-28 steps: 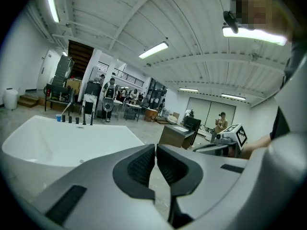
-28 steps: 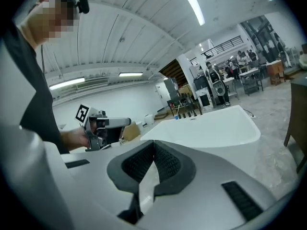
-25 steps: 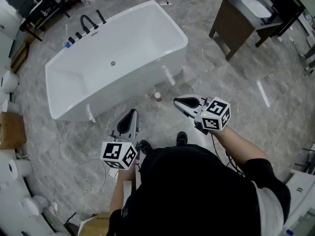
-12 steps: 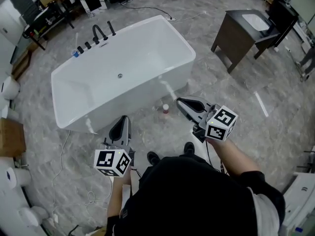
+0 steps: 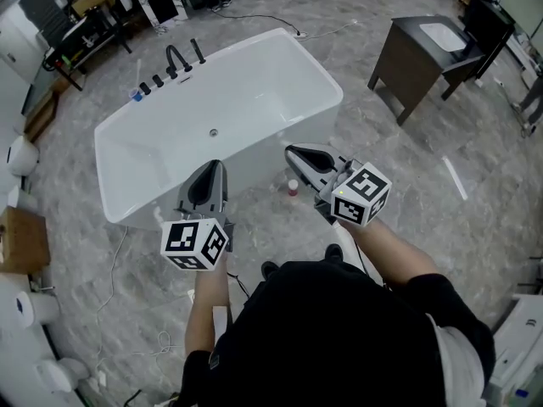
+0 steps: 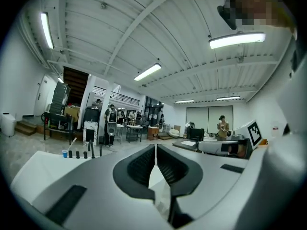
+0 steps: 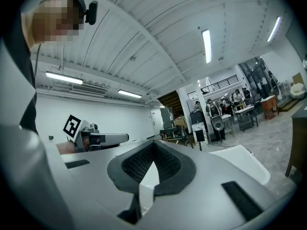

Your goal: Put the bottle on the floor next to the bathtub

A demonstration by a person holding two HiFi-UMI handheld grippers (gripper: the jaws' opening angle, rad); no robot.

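A small white bottle (image 5: 293, 187) with a reddish base stands on the grey floor, close to the near side of the white bathtub (image 5: 254, 75). My right gripper (image 5: 294, 153) hangs above and just right of the bottle, shut and empty. My left gripper (image 5: 211, 170) is over the tub's near rim to the left, also shut with nothing held. In the left gripper view the gripper (image 6: 155, 148) points level across the room over the tub, pads together. In the right gripper view the gripper (image 7: 153, 146) shows its tips meeting too, and the bottle is not visible in either.
A dark vanity cabinet (image 5: 420, 62) with a white basin stands at the back right. Black taps (image 5: 176, 60) sit on the tub's far rim. White toilets (image 5: 19, 154) and a cardboard box (image 5: 19, 240) line the left. A thin cable (image 5: 110, 261) trails on the floor. People stand far across the room (image 6: 111, 114).
Both grippers have risen and moved toward the tub, the right one swinging left above the bottle. The bottle has stayed in place on the floor.
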